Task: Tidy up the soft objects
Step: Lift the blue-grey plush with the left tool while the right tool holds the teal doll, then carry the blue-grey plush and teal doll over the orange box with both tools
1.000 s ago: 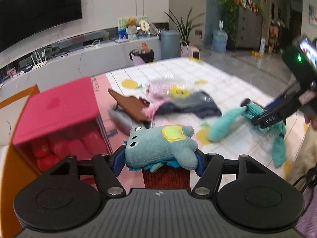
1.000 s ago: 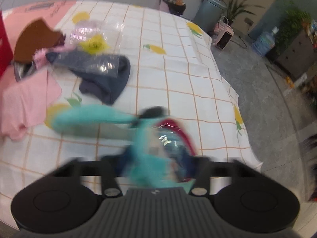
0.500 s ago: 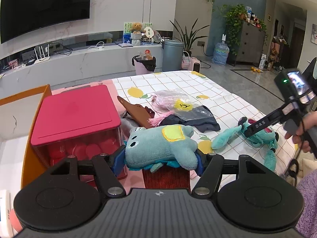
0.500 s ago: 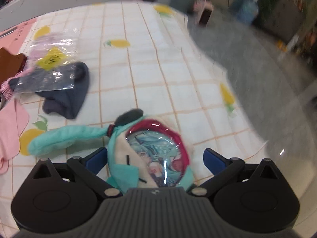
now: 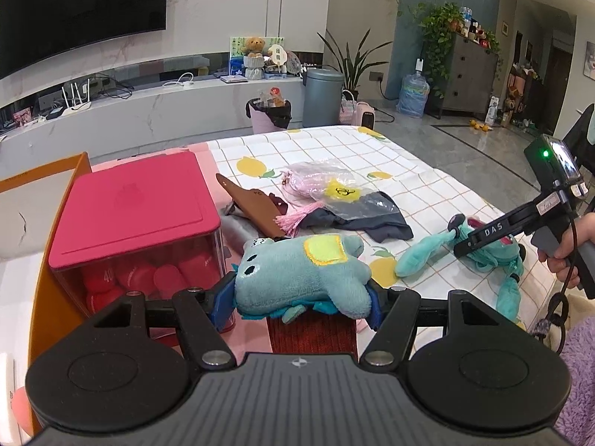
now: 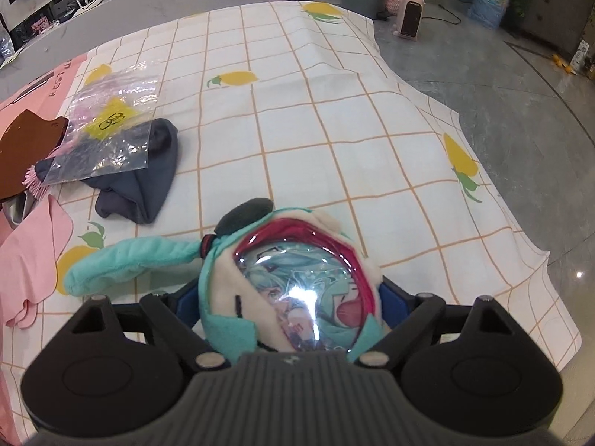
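Note:
A light blue plush animal (image 5: 297,271) with a yellow patch hangs crosswise in my left gripper (image 5: 301,299), which is shut on it above a red knitted piece (image 5: 312,330). A teal plush doll (image 6: 282,290) with a clear picture window and long teal tails lies on the checked tablecloth (image 6: 334,130). My right gripper (image 6: 290,299) points down over it. Its jaws are closing, and the blue pads (image 6: 187,299) stand at the doll's two sides without squeezing it. In the left wrist view the right gripper (image 5: 479,245) rests over the teal plush doll (image 5: 420,256), held by a hand.
A clear box with a red lid (image 5: 130,200) stands left, against an orange box wall (image 5: 48,260). A brown leather piece (image 5: 256,204), a plastic bag (image 6: 108,126), a dark blue cloth (image 6: 148,182) and a pink cloth (image 6: 33,252) lie mid-table. The table edge (image 6: 520,260) drops off at right.
The right gripper opened wide, came down over the teal doll and has begun to narrow around it. The left gripper rose slightly, still holding the blue plush.

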The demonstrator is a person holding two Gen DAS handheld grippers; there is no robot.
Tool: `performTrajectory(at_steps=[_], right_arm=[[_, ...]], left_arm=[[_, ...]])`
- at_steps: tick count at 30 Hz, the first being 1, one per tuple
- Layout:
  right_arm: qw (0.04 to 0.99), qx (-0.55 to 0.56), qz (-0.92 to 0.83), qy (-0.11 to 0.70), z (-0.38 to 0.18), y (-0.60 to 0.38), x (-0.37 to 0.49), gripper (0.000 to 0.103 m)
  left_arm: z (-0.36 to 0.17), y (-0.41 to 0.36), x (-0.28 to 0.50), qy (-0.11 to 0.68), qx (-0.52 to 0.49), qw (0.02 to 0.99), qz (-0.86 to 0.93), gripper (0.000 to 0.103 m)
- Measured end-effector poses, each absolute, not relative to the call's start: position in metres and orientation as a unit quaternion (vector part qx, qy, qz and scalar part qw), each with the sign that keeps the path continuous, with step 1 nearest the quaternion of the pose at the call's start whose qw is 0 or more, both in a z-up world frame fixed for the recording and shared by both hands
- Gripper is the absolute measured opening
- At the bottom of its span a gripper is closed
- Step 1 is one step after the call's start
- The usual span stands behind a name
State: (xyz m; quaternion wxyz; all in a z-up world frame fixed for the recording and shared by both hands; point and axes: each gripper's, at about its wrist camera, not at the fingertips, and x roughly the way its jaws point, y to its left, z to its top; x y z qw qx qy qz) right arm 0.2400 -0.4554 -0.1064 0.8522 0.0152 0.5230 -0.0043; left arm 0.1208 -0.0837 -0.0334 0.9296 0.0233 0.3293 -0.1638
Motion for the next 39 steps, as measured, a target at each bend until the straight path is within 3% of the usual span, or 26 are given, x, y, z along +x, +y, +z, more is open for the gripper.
performTrajectory(at_steps=[9, 18, 30, 39], right_arm=[[0.871, 0.087, -0.003, 0.484, -0.07, -0.457, 0.228, 0.089], [0.911, 0.15, 0.069, 0.377, 0.023, -0.413, 0.213, 0.089], [0.941, 0.085, 0.214, 0.247, 0.173, -0.249, 0.194, 0.089], [0.926, 0.016, 0.303, 0.225, 0.208, -0.113, 0.182, 0.089]], left_arm=[[-0.023, -0.078, 0.117, 0.312, 0.012, 0.936, -0.164, 0.076], [0.007, -0.053, 0.111, 0.268, -0.015, 0.953, -0.142, 0.076], [0.059, 0.032, 0.108, 0.247, -0.074, 0.965, -0.057, 0.076], [0.064, 0.102, 0.116, 0.278, -0.093, 0.956, 0.005, 0.076]])
